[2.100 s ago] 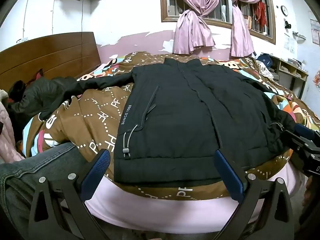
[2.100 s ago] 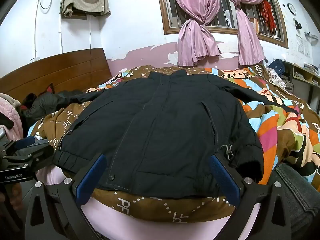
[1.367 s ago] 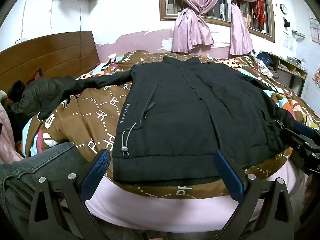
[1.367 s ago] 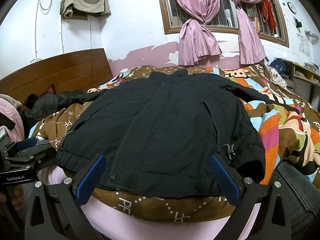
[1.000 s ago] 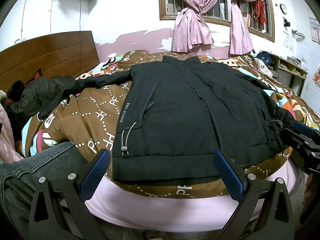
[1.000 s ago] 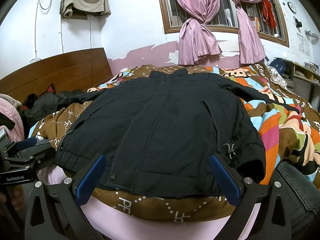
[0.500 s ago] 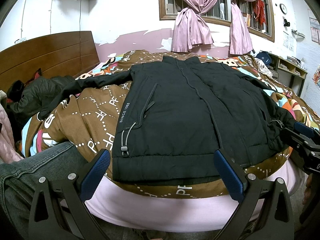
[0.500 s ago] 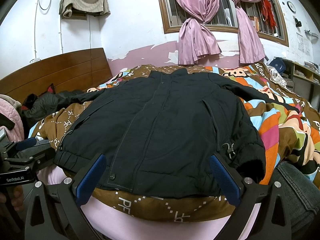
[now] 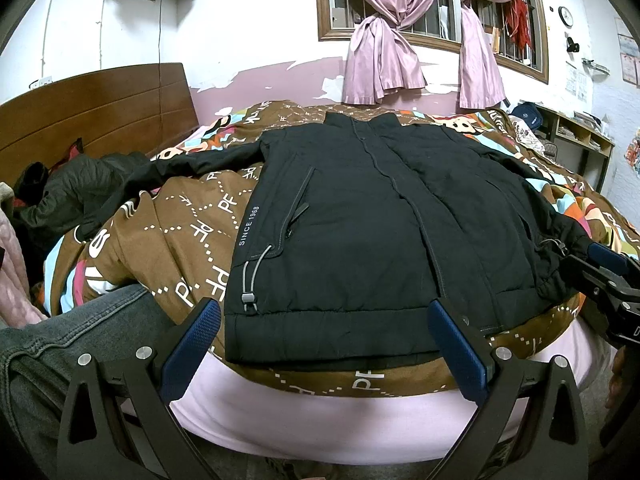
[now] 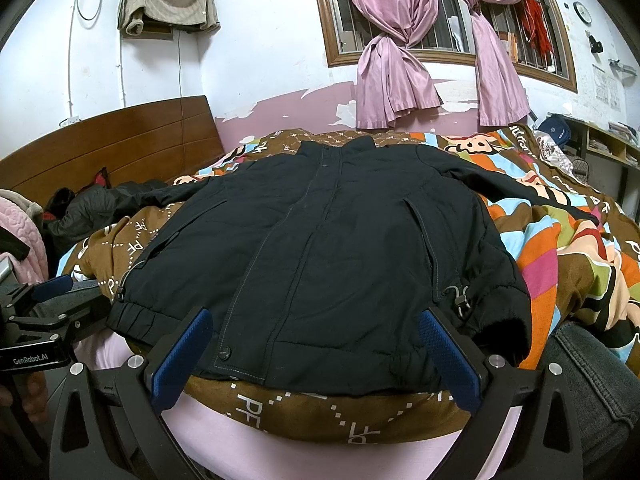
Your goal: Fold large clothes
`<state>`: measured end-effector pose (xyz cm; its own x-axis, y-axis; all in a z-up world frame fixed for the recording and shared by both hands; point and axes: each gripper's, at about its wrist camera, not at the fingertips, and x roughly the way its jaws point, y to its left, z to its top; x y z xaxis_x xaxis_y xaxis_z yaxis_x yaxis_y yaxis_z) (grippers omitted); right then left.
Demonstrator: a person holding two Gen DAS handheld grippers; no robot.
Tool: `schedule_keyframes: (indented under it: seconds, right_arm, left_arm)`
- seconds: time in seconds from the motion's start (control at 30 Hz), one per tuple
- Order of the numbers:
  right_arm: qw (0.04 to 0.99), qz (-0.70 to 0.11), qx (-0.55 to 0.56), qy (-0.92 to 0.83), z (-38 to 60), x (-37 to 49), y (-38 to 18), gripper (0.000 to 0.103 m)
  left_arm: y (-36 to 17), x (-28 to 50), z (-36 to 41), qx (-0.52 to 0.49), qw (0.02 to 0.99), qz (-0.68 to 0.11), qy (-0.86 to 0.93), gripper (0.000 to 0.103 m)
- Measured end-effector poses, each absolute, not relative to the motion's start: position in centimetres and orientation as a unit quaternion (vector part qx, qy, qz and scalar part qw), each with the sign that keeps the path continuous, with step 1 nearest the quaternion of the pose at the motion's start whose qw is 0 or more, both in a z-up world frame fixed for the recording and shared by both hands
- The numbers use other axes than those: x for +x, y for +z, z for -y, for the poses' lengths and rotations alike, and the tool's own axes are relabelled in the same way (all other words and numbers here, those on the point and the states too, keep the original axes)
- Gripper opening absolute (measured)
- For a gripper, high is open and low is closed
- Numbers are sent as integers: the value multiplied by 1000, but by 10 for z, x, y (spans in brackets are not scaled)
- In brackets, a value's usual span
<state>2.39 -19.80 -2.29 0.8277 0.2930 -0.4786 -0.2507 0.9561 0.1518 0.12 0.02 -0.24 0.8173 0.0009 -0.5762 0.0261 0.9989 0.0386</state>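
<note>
A black zip jacket [image 9: 360,216] [image 10: 332,248] lies flat and face up on the bed, collar toward the window, both sleeves spread out to the sides. Its hem hangs at the near edge of the bed. My left gripper [image 9: 324,350] is open just short of the hem's left half, nothing between its blue pads. My right gripper [image 10: 316,354] is open too, just short of the hem's right half. Each gripper also shows at the other view's edge: the right gripper's fingertips [image 9: 608,256], the left gripper's fingertips [image 10: 52,282].
The patterned brown and striped quilt [image 9: 188,248] covers the bed over a pink sheet [image 10: 280,440]. A dark padded coat [image 9: 72,196] is heaped by the wooden headboard [image 9: 92,108]. Denim-clad legs [image 9: 60,344] [image 10: 592,372] flank the bed edge. A shelf [image 9: 576,140] stands far right.
Almost nothing differs; the left wrist view has drifted very slightly, and the jacket and both open grippers stay where they were.
</note>
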Motion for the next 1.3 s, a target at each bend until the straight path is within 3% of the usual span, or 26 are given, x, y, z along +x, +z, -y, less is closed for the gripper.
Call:
schedule_keyframes:
  seconds: [1.0, 1.3]
  right_arm:
    - [955, -260, 40, 139, 195, 24, -27, 103]
    - [950, -297, 21, 93, 192, 40, -34, 103]
  left_arm:
    - [-3, 1, 0, 23, 953, -303, -7, 101]
    - [-6, 3, -2, 18, 950, -310, 1, 101]
